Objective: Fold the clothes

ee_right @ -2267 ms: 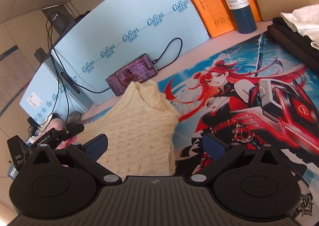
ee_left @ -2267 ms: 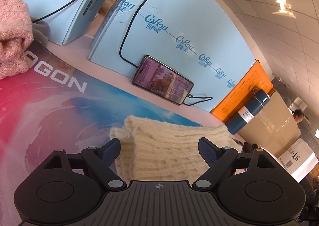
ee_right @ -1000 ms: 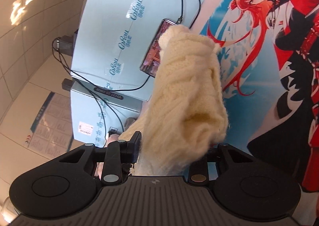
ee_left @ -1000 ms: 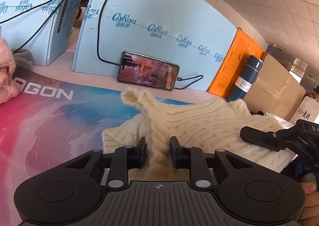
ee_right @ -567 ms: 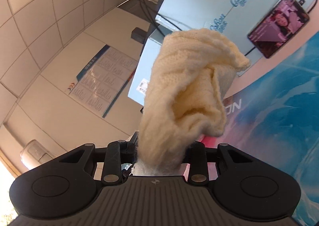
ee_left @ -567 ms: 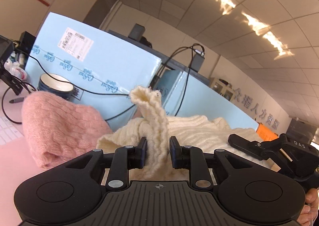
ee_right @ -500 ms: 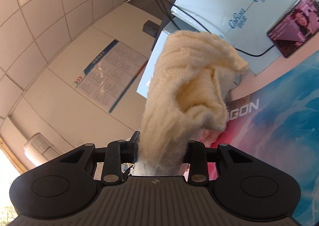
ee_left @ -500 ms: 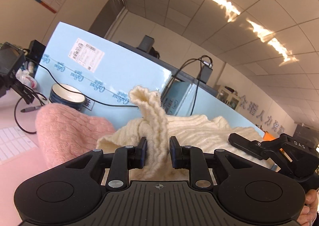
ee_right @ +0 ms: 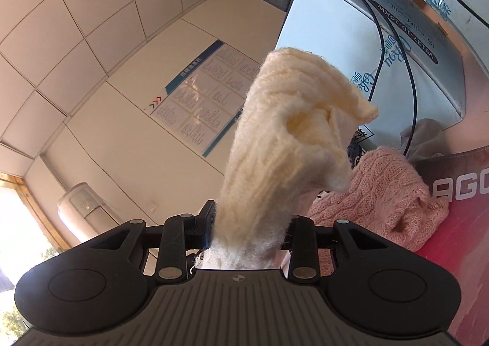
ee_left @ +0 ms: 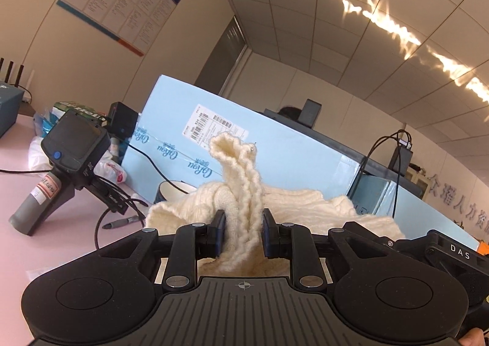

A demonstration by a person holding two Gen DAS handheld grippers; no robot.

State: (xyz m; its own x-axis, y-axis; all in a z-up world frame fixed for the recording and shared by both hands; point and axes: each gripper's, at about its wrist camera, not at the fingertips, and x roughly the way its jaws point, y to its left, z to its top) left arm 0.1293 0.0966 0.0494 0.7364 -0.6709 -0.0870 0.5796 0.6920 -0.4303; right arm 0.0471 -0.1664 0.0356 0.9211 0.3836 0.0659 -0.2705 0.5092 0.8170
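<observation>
A cream knitted sweater [ee_left: 305,208] is held up in the air by both grippers. My left gripper [ee_left: 243,233] is shut on a bunched ribbed edge of it, which sticks up between the fingers. The rest of the knit spreads to the right toward the other gripper's black body [ee_left: 443,251]. In the right wrist view my right gripper [ee_right: 249,234] is shut on another thick fold of the cream sweater [ee_right: 290,138], which rises in front of the lens. A pink knitted sweater [ee_right: 382,196] lies folded on the mat, low and to the right.
A handheld scanner [ee_left: 65,162] stands on the pink desk [ee_left: 61,239] at the left, with cables and a pen beside it. A dark bowl [ee_left: 171,190] sits before light blue cartons [ee_left: 275,144]. The printed desk mat [ee_right: 458,223] shows at the right edge.
Both grippers, shut on the cream sweater, have swung it further left and tilted upward; the scanner and desk clutter have come into the left view, and the phone has left the right view.
</observation>
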